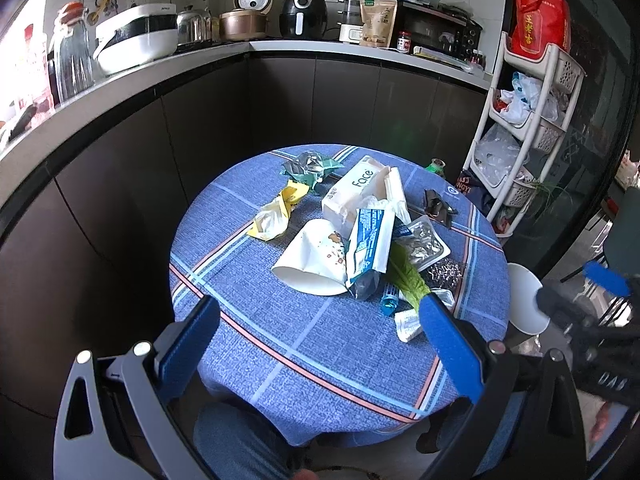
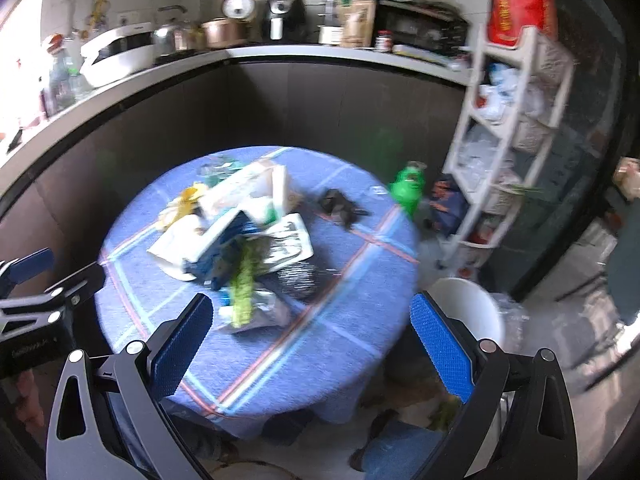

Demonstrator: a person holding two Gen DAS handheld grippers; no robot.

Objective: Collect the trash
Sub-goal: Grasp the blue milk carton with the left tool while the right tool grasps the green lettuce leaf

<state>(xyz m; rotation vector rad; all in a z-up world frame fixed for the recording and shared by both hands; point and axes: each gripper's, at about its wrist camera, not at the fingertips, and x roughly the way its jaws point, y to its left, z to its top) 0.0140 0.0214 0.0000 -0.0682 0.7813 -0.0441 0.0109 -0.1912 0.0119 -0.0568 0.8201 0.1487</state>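
Observation:
A heap of trash lies on a round table with a blue plaid cloth point(image 1: 304, 344): a flattened white paper cup point(image 1: 312, 256), a blue and white wrapper point(image 1: 370, 242), a yellow wrapper point(image 1: 276, 212), a green crumpled bag point(image 1: 310, 166), a clear plastic tray point(image 1: 426, 242), a green leafy stalk point(image 1: 408, 276) and a tissue pack marked "Face" point(image 1: 356, 194). My left gripper point(image 1: 320, 312) hovers open above the table's near side, holding nothing. My right gripper point(image 2: 310, 312) is open too, above the near right edge, in a blurred view. The same heap point(image 2: 240, 240) shows there.
A white bin point(image 2: 472, 312) stands on the floor right of the table. A white shelf rack point(image 1: 524, 120) with plastic bags is at the right. A green bottle point(image 2: 408, 186) sits behind the table. Dark cabinets and a counter point(image 1: 280, 46) with appliances run behind.

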